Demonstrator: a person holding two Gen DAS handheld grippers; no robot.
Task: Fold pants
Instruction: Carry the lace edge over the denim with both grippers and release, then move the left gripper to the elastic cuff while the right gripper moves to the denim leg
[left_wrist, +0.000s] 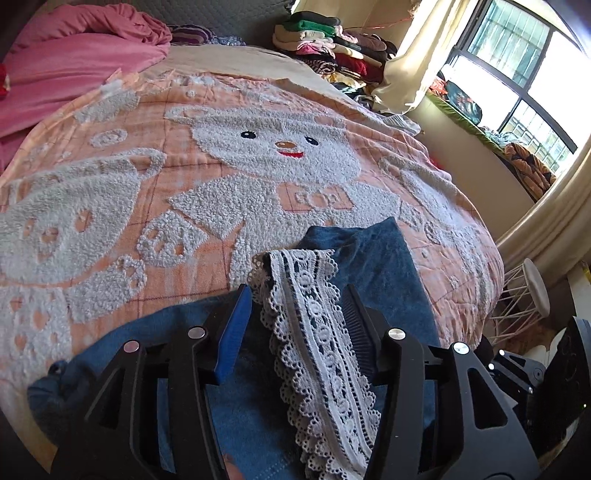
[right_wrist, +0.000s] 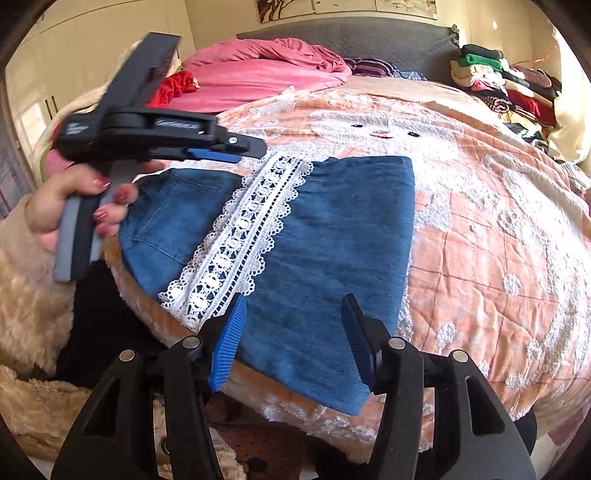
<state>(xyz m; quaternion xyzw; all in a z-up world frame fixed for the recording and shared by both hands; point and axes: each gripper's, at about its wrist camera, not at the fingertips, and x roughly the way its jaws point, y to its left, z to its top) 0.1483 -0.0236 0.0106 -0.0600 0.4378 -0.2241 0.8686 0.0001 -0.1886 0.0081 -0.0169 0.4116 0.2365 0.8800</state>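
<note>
Folded blue denim pants (right_wrist: 332, 229) with a white lace strip (right_wrist: 243, 221) lie flat on the bear-pattern blanket (right_wrist: 498, 240), near the bed's front edge. My right gripper (right_wrist: 293, 299) hovers open over the pants' near part, with nothing pressed between its blue pads. A hand holds my left gripper (right_wrist: 255, 149) over the far end of the lace. In the left wrist view the left gripper (left_wrist: 295, 291) stands open. The lace strip (left_wrist: 314, 325) runs loose between its fingers, on top of the pants (left_wrist: 376, 266).
A pink duvet (right_wrist: 258, 77) is heaped at the head of the bed. Stacked folded clothes (right_wrist: 498, 81) sit at the far right corner. A white wire stool (left_wrist: 524, 295) stands beside the bed under the window. A fluffy beige sleeve (right_wrist: 26, 295) fills the lower left.
</note>
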